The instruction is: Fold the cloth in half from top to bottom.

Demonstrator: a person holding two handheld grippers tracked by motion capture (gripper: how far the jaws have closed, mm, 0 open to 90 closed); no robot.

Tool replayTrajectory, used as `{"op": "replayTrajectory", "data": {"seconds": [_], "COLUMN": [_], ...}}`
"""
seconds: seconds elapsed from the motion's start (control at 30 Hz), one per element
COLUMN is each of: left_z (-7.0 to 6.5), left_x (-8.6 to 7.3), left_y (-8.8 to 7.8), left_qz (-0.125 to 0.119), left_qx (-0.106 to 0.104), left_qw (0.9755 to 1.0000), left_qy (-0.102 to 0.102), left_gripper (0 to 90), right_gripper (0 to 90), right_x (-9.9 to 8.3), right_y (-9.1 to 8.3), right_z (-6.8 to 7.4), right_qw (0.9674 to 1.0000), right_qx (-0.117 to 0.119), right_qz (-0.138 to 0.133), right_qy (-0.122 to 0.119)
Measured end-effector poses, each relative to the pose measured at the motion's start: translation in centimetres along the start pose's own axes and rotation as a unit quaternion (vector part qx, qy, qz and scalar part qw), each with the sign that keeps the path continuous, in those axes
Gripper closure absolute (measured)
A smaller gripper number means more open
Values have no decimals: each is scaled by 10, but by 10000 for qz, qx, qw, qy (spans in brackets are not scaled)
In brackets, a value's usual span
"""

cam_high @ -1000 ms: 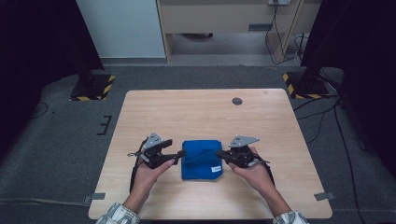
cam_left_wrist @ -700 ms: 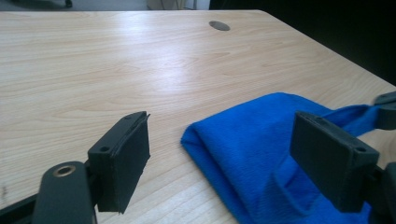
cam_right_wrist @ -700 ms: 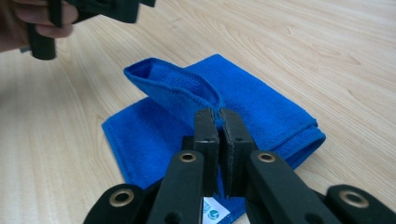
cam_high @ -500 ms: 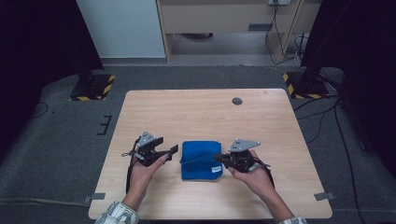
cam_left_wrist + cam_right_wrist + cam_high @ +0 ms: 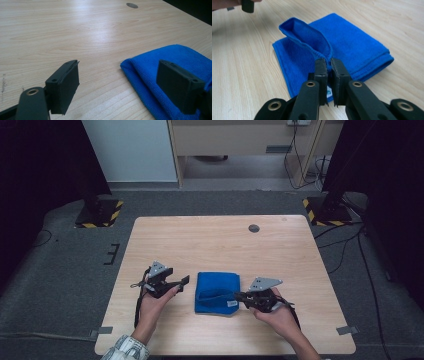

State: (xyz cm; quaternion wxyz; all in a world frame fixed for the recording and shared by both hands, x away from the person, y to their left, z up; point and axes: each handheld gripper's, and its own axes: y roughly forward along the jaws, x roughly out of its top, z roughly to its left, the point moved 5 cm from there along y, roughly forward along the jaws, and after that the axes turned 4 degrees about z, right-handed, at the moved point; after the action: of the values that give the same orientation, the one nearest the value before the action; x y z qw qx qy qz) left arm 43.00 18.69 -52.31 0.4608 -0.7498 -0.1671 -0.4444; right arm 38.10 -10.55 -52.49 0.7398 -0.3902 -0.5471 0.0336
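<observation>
Right tongs point(image 5: 327, 65) pinch the top layer's edge of the folded blue cloth point(image 5: 216, 292), which lies at the surface's point(image 5: 220, 240) six o'clock, probably to peel it open, while left tongs point(image 5: 120, 82) gape empty at its nine o'clock, clear.

Folded cloth point(image 5: 216, 291) lies flat on the surface point(image 5: 225, 245), in the near half, about mid-width. Left gripper point(image 5: 183, 282) sits just beside the cloth's left edge, not touching it. Right gripper point(image 5: 239, 296) meets the cloth's near right corner, with a fold of cloth between its fingers point(image 5: 321, 72) and lifted off the layer beneath. A round insert point(image 5: 254, 228) sits in the surface near the far edge, well apart from the cloth.
</observation>
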Motion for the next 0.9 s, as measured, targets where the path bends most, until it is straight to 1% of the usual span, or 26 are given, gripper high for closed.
{"op": "replayTrajectory", "data": {"seconds": [0.03, 0.13, 0.17, 0.27, 0.33, 0.43, 0.57, 0.7, 0.77, 0.83, 0.9], "left_z": [0, 1, 2, 1, 0, -1, -3, -2, -2, -2, -3], "left_x": [0, -2, -3, -4, -3, -4, -4, -5, -6, -7, -8], "left_y": [0, 0, -1, -3, -3, -1, 0, 1, 3, 3, 4], "left_qz": [7, 31, 35, 15, -8, 15, 34, 49, 95, 124, 159], "left_qx": [6, 33, 39, 64, 78, 71, 50, 67, 67, 59, 45], "left_qw": [10000, 10000, 10000, 10000, 10000, 10000, 9999, 9999, 9998, 9998, 9997], "left_qy": [6, 15, 10, 27, 30, 59, 111, 139, 140, 145, 156], "left_gripper": [181, 181, 181, 181, 181, 178, 169, 152, 136, 126, 115], "right_gripper": [819, 711, 692, 609, 574, 523, 441, 343, 289, 258, 229], "right_x": [-2, -6, -7, -8, -9, -10, -8, -4, -3, -1, 0], "right_y": [1, 2, 3, 6, 8, 7, 5, 7, 9, 9, 9], "right_z": [0, 3, 5, 10, 11, 12, 10, 6, 4, 2, 0], "right_qw": [10000, 9998, 9998, 9995, 9992, 9992, 9995, 9993, 9991, 9986, 9983], "right_qx": [1, 88, 57, 105, 123, 73, -64, -290, -368, -429, -493], "right_qz": [30, 171, 208, 298, 371, 393, 314, 201, 147, 118, 80], "right_qy": [5, 0, -26, -30, -21, 17, 48, 115, 179, 270, 307]}}
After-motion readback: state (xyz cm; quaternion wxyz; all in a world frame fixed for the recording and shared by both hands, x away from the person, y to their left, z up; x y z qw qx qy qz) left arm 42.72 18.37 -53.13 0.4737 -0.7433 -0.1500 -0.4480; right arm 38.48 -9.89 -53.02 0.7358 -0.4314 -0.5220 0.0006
